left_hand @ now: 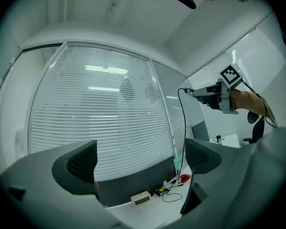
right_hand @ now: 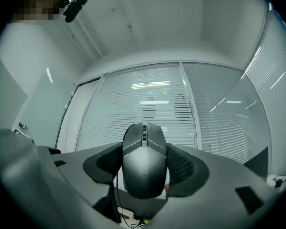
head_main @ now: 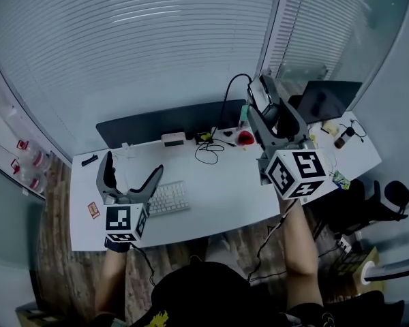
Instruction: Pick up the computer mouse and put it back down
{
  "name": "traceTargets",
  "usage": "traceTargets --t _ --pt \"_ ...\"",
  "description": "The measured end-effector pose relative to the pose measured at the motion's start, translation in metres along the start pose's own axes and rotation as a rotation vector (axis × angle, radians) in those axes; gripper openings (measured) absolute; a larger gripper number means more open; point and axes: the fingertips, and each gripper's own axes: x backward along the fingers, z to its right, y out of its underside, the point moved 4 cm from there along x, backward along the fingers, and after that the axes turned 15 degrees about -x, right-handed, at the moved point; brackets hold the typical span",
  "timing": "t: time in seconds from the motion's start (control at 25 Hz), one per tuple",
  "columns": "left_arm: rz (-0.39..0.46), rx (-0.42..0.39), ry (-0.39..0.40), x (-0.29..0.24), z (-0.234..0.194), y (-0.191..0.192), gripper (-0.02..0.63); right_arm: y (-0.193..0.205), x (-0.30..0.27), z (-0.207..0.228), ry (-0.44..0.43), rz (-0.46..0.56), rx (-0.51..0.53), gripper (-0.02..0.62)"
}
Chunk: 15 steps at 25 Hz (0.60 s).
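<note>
A dark grey computer mouse [right_hand: 143,160] is clamped between the two jaws of my right gripper [right_hand: 144,165], held high in the air with its scroll wheel pointing away. From the head view, the right gripper [head_main: 267,111] hangs well above the white desk [head_main: 225,196], the mouse [head_main: 263,94] between its jaws and its black cable [head_main: 228,94] trailing down to the desk. My left gripper [head_main: 131,177] is raised over the desk's left part, open and empty. In the left gripper view its jaws [left_hand: 140,163] frame the blinds, and the right gripper [left_hand: 210,95] shows at upper right.
A white keyboard [head_main: 169,198] lies beside the left gripper. A dark partition [head_main: 170,122] runs along the desk's back edge, with a small white box [head_main: 173,139], a red object [head_main: 245,137] and loose cables [head_main: 208,152] in front. A laptop [head_main: 325,101] sits at far right; a black chair [head_main: 368,203] stands beside the desk.
</note>
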Motion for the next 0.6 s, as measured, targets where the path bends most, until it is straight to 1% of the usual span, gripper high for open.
traceTargets --t 0.12,0.2,0.28,0.6 --pt "0.038 0.003 -0.027 0.001 -0.006 -0.01 0.584 -0.01 -0.001 -0.007 -0.018 0.028 0.001 0.298" --pt "0.047 0.022 -0.036 0.004 -0.006 -0.008 0.584 -0.008 0.0 -0.011 -0.023 0.035 -0.009 0.298" --pt "0.038 0.035 -0.031 0.006 -0.004 -0.002 0.584 -0.002 0.0 -0.013 -0.025 0.029 -0.02 0.297" --pt "0.017 0.036 -0.012 0.008 -0.001 0.007 0.584 0.009 -0.002 -0.014 -0.021 -0.001 -0.022 0.298"
